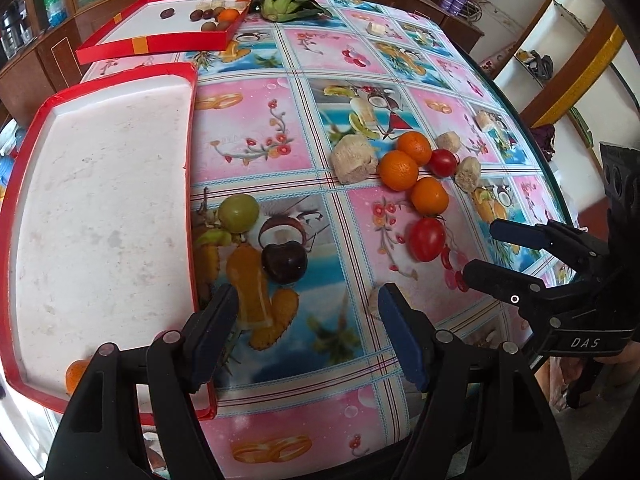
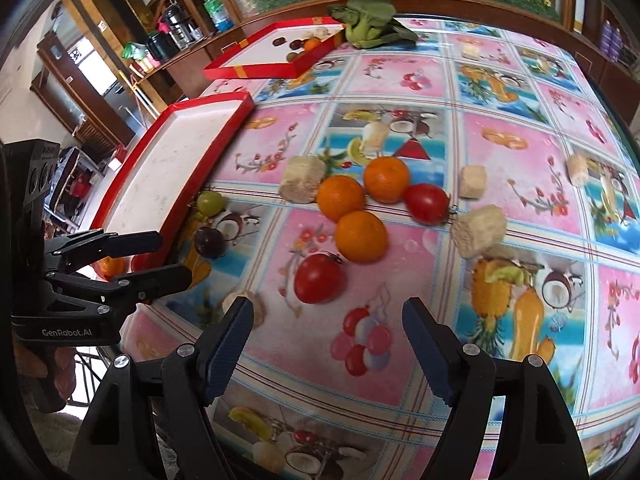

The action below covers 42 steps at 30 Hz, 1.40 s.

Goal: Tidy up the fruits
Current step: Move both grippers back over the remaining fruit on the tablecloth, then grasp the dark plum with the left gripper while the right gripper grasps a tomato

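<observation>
both the left gripper (image 1: 308, 322) and right gripper (image 2: 328, 334) stand apart and empty above the tablecloth (image 1: 248, 128), the near oval tomato (image 2: 320, 278) lying with its stem end toward the oranges (image 2: 361, 236).

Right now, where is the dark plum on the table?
In the left wrist view the dark plum lies left of centre, beside the near red tray, just below the green fruit.

Two wrist fisheyes, close above table (image 1: 280, 128), angled steeply down, both sharing oranges (image 2: 360, 236)

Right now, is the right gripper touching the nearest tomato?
Apart. The right wrist view shows the right gripper open, with bare tablecloth between its fingertips and the tomato.
</observation>
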Each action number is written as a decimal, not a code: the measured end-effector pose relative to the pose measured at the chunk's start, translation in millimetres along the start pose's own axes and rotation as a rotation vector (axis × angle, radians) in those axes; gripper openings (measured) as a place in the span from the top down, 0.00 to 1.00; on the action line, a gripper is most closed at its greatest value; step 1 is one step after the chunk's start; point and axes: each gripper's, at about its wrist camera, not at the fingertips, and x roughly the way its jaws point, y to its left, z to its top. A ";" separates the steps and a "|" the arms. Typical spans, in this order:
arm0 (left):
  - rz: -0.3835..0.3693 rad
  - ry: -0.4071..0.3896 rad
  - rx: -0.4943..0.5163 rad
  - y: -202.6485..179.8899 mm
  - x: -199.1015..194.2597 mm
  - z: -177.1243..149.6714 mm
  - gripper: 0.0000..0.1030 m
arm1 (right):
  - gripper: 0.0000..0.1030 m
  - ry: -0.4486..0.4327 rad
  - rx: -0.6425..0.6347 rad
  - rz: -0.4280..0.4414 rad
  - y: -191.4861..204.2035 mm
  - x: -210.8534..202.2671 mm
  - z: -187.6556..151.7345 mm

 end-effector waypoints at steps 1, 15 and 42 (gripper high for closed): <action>-0.001 0.002 -0.002 0.5 1.4 0.0 0.30 | 0.24 0.006 0.005 0.005 -1.6 0.3 -0.7; -0.041 0.044 -0.105 16.6 27.7 13.0 0.32 | 0.46 0.088 0.065 0.066 -2.7 27.5 9.5; -0.038 0.034 -0.094 21.8 15.0 12.3 0.75 | 0.69 0.123 -0.006 -0.005 21.9 37.3 24.0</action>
